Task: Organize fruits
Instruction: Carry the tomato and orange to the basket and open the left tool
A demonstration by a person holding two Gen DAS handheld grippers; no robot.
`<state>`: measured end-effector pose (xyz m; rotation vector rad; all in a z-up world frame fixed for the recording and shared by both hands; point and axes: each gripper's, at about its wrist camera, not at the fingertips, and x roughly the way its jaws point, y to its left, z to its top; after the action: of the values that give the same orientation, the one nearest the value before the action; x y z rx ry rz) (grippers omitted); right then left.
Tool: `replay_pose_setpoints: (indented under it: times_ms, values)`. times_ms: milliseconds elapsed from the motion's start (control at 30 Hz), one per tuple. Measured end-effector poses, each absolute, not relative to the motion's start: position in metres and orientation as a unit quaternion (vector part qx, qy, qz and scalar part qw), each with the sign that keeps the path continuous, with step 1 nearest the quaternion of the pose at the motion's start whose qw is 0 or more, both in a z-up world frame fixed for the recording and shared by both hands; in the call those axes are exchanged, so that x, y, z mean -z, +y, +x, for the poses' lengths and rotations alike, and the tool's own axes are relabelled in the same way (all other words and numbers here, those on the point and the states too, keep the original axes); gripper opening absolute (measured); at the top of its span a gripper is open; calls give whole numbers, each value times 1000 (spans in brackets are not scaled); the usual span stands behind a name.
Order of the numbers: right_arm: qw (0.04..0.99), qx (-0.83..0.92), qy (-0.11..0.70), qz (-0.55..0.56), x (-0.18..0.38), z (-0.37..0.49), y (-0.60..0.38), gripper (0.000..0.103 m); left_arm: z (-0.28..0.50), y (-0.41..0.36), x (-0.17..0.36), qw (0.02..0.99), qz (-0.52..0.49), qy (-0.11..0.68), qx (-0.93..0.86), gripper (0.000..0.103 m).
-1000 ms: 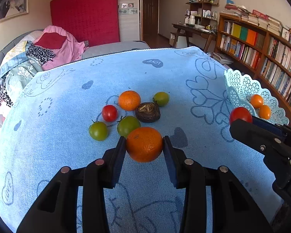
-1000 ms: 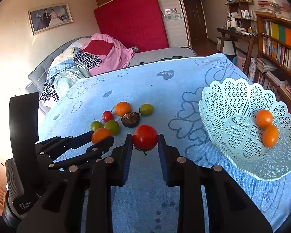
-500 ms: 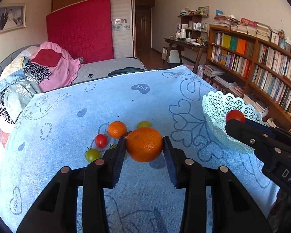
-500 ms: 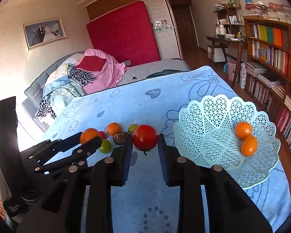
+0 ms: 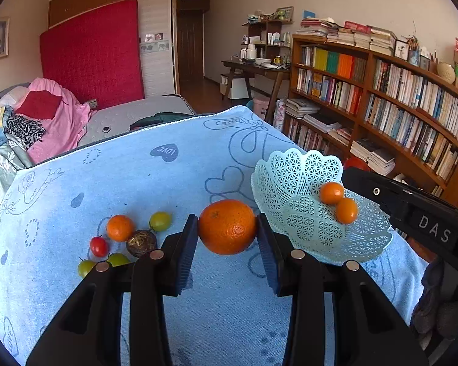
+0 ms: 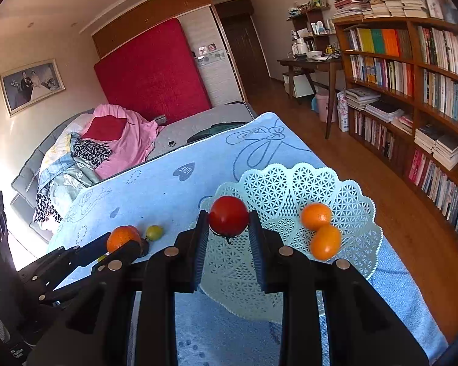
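My left gripper (image 5: 227, 235) is shut on a large orange (image 5: 227, 226), held above the blue cloth just left of the pale green lattice basket (image 5: 293, 189). My right gripper (image 6: 228, 228) is shut on a red tomato (image 6: 229, 216), held over the left rim of the basket (image 6: 360, 201). Two small oranges (image 6: 316, 216) lie inside the basket. On the cloth at the left remain a small orange (image 5: 119, 227), a red tomato (image 5: 99, 246), a brown fruit (image 5: 141, 243) and three green tomatoes (image 5: 160, 221). The left gripper (image 6: 119, 248) also shows at the lower left of the right wrist view.
The blue towel-covered table (image 5: 137, 177) drops off at its far edge and right side. A bookcase (image 6: 412, 91) lines the right wall. A bed with clothes (image 6: 107, 140) lies beyond the table. A gloved hand (image 5: 436, 314) holds the right gripper at the lower right.
Both grippers rose and moved right toward the basket with their fruit. The basket now sits close in both views, and the loose fruit has slid to the lower left.
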<state>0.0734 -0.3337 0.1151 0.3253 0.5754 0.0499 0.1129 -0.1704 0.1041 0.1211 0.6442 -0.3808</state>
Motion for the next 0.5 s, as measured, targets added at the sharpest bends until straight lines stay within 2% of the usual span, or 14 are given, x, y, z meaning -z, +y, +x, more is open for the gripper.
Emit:
replay_pose_setpoints:
  times_ms: [500]
  values:
    - [928,14,314,199,-87,93,-374,27,133,-214,-94,912,67,327,236,40]
